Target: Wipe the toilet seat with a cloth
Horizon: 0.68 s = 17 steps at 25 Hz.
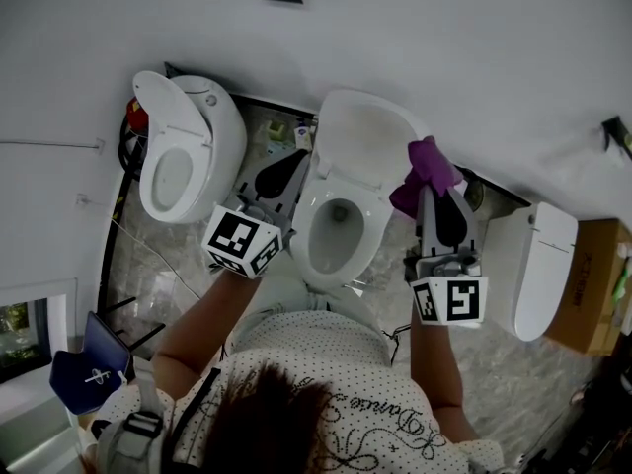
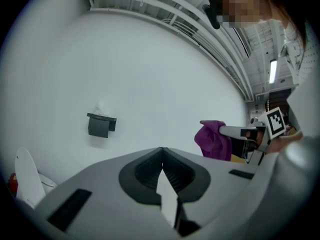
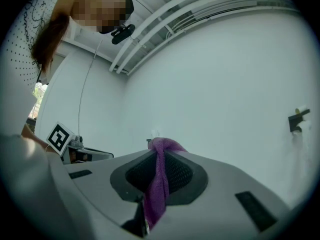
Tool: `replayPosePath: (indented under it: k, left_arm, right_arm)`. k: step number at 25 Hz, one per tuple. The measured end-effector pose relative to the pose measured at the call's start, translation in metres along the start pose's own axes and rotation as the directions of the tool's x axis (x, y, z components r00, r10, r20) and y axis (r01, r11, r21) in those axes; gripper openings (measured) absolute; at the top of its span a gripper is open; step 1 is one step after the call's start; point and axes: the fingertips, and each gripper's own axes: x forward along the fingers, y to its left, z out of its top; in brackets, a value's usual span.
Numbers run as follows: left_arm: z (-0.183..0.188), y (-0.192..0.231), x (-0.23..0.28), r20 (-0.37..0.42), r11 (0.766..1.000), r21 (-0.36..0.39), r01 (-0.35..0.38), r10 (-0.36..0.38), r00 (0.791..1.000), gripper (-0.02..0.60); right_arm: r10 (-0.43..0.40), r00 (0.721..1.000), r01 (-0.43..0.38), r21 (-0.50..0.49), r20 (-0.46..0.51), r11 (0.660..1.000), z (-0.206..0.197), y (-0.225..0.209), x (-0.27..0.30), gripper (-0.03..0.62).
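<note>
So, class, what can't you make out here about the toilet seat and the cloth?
- Toilet seat: part of its left edge, head view, behind the left gripper; absent from both gripper views, which face the wall.
- Right gripper tips: head view, covered by the purple cloth.
- Dirt on the seat: too small.

Your purple cloth (image 1: 427, 171) is bunched and pinched between the jaws of your right gripper (image 1: 431, 194), at 2 o'clock from the white oval toilet seat (image 1: 373, 227). The seat lies down, with its lid (image 1: 367, 141) raised at 12 o'clock.
</note>
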Motion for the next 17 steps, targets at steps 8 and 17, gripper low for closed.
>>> replayPosePath:
  k: [8,17]
  left_arm:
    - [-0.003,-0.002,-0.002,-0.003,1.0,0.007,-0.002,0.002,1.0,0.003]
    - [-0.01,0.007,-0.011,-0.008,1.0,0.011,-0.018,0.018,1.0,0.003]
  right_arm:
    - [0.016,1.0,-0.017,-0.013,-0.01,1.0,-0.001,0.006,0.0,0.049]
    - [0.021,1.0,-0.021,-0.02,-0.019,1.0,-0.009,0.013,0.0,0.049]
